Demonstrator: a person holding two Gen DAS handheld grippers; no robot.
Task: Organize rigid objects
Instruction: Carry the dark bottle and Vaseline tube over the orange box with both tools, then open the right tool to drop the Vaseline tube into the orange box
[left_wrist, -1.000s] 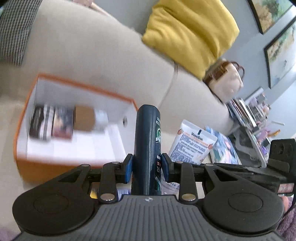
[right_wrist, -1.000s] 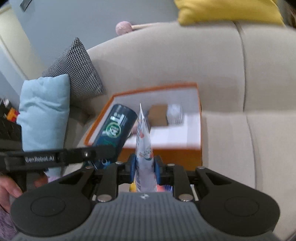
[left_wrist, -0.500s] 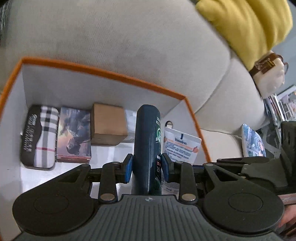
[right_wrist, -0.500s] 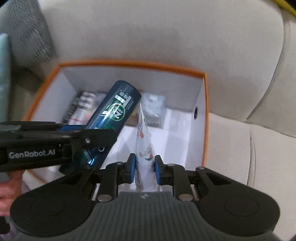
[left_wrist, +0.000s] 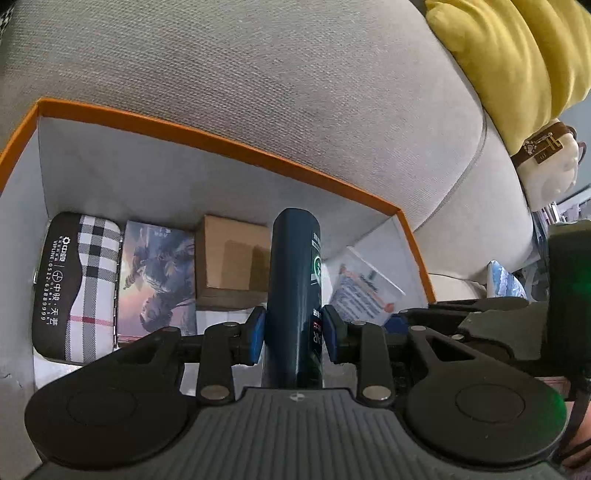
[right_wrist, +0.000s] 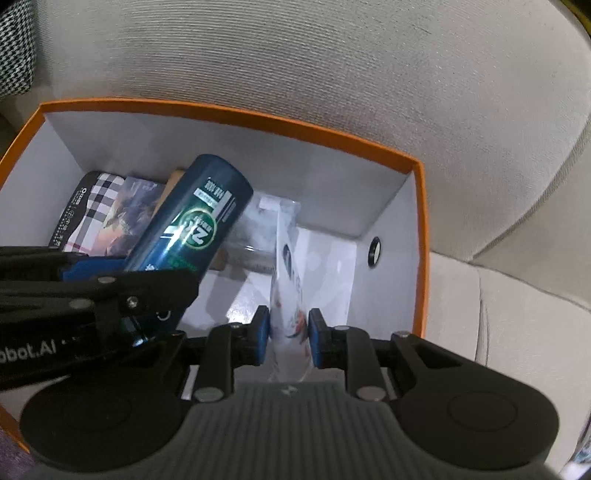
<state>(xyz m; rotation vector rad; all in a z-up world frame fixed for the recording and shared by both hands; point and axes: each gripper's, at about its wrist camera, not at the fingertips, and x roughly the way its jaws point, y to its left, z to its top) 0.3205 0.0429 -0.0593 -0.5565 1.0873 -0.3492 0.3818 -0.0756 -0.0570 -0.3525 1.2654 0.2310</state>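
Note:
An orange-rimmed white box (left_wrist: 207, 138) (right_wrist: 236, 110) sits on the beige sofa seat. My left gripper (left_wrist: 294, 334) is shut on a dark blue bottle (left_wrist: 295, 280) (right_wrist: 192, 221), held inside the box over its floor. My right gripper (right_wrist: 289, 334) is shut on a white lotion tube (right_wrist: 290, 266) (left_wrist: 364, 288), hanging inside the box on the right half. Along the box's far wall lie a plaid case (left_wrist: 79, 280), a picture card box (left_wrist: 157, 280) and a brown carton (left_wrist: 232, 262). A clear item (right_wrist: 258, 236) lies behind the tube.
The sofa backrest (left_wrist: 258, 92) rises right behind the box. A yellow cushion (left_wrist: 517, 59) and a cream plush toy (left_wrist: 550, 166) rest at the upper right. A houndstooth pillow (right_wrist: 14, 55) is at the left. Bare seat cushion (right_wrist: 509, 332) lies right of the box.
Both grippers came forward and down from above the sofa seat into the box, carrying the bottle and the tube. The right gripper tipped steeply downward.

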